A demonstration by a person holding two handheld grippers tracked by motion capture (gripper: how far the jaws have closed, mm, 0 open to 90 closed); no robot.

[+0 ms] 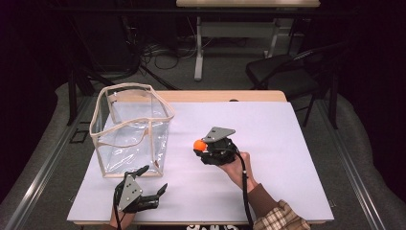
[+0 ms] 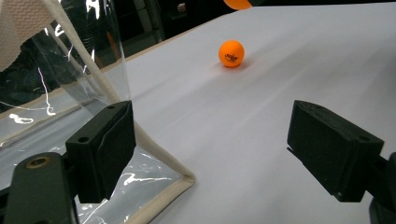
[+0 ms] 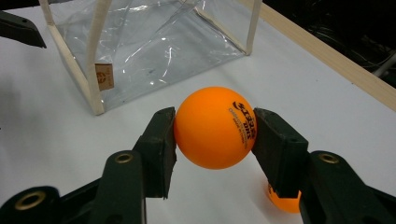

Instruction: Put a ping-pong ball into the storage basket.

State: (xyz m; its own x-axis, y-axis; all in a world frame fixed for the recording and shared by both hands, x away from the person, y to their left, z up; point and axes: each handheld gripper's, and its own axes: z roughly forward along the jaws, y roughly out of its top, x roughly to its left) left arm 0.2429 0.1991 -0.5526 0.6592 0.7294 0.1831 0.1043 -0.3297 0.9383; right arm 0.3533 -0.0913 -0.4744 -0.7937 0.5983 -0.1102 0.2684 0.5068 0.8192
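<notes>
My right gripper (image 1: 203, 147) hangs over the middle of the white table, shut on an orange ping-pong ball (image 1: 199, 144). In the right gripper view both pads (image 3: 161, 144) press the ball (image 3: 215, 127) from the sides, clear of the surface. A second orange ball (image 3: 282, 201) lies on the table just beneath it, and it also sits ahead in the left gripper view (image 2: 231, 52). My left gripper (image 1: 153, 178) rests near the table's front edge, open, nothing between its fingers (image 2: 105, 144). It is beside the near corner of a clear plastic bag (image 1: 131, 129) with cream trim.
The upright, open-topped bag (image 3: 154, 42) stands on the left of the white mat (image 1: 287, 143). A wooden table edge (image 1: 220, 96) runs along the back. A black chair (image 1: 282, 72) and another table's legs stand on the floor beyond.
</notes>
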